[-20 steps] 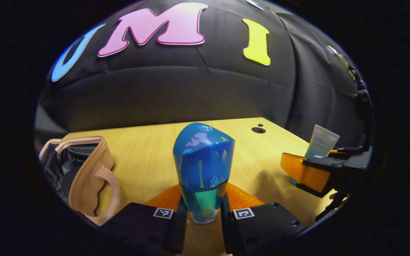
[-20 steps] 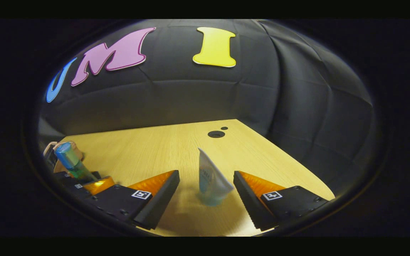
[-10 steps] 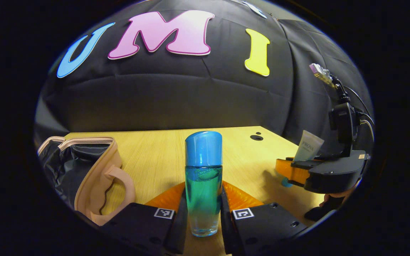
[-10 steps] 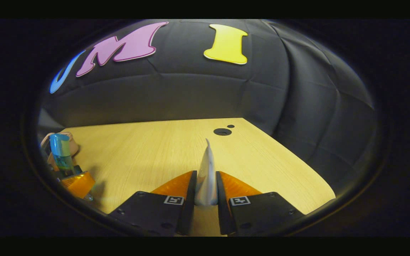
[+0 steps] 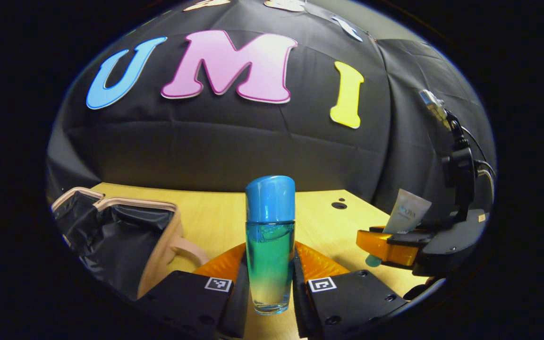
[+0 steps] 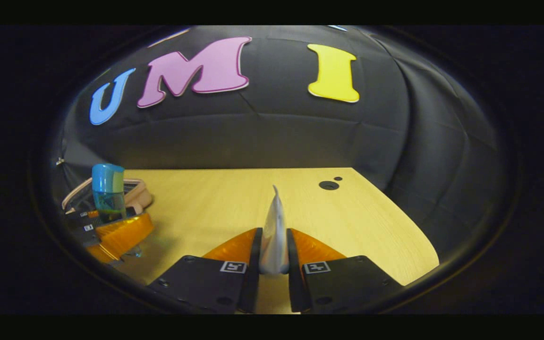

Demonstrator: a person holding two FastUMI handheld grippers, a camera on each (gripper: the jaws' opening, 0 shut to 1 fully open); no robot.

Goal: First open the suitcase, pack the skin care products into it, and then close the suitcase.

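We now hold both products lifted off the surface (image 6: 357,212): left gripper (image 5: 270,288) clamps the bottle (image 5: 270,245), right gripper (image 6: 274,271) pinches the tube (image 6: 274,236). The open suitcase (image 5: 111,236) waits at lower left, so packing comes next.

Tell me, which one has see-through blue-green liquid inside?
The bottle with the blue cap, held by the left gripper. The tube is white and opaque.
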